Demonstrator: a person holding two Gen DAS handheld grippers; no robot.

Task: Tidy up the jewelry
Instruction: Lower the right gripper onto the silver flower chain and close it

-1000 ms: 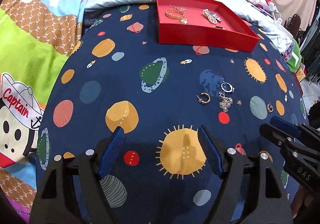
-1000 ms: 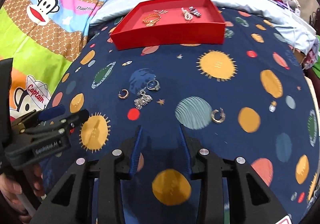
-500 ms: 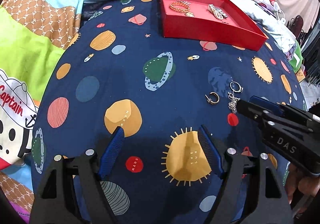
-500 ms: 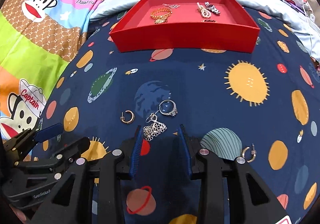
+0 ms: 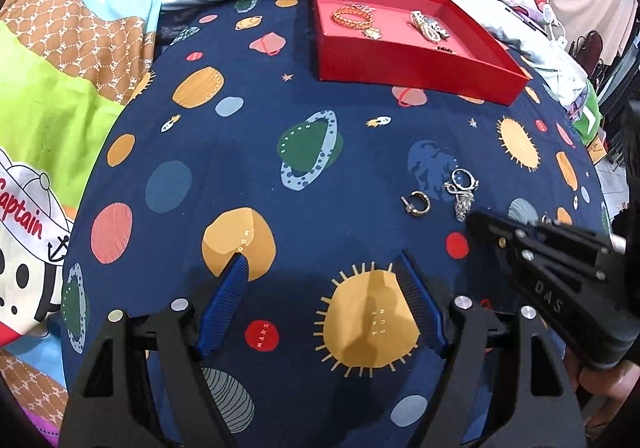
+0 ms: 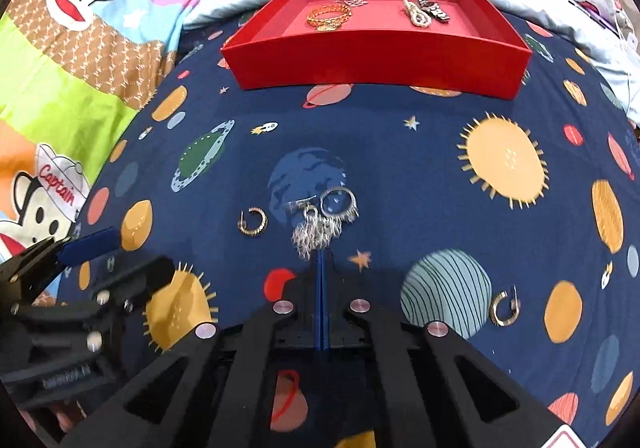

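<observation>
Bed, covered by a navy bedspread (image 6: 400,152) printed with planets and suns; a cartoon monkey blanket (image 6: 80,60) lies along its left edge.

Left claw (image 5: 320,296): jaws wide apart, nothing between them, held above a yellow sun print.

Gold hoop earring (image 6: 253,222): flat on the bedspread, just left of the silver pieces, its gap facing left.

Silver dangle earring (image 6: 316,232): near the middle of the bedspread, well short of the tray. Its long axis runs toward the tray, hook end at the far side, tasselled end at the near side.

Right claw (image 6: 321,260): jaws have just been closing and now meet blade to blade, their tip at the earring's tasselled end. Whether any strand is pinched cannot be told.

Silver ring (image 6: 339,202): flat, touching the dangle earring's far end on its right.

Second gold hoop earring (image 6: 505,308): alone, well to the right.

Red tray (image 6: 380,56): at the far side of the bedspread, holding a gold bracelet (image 6: 328,16) at left and a pearly clip (image 6: 416,14) at right.
</observation>
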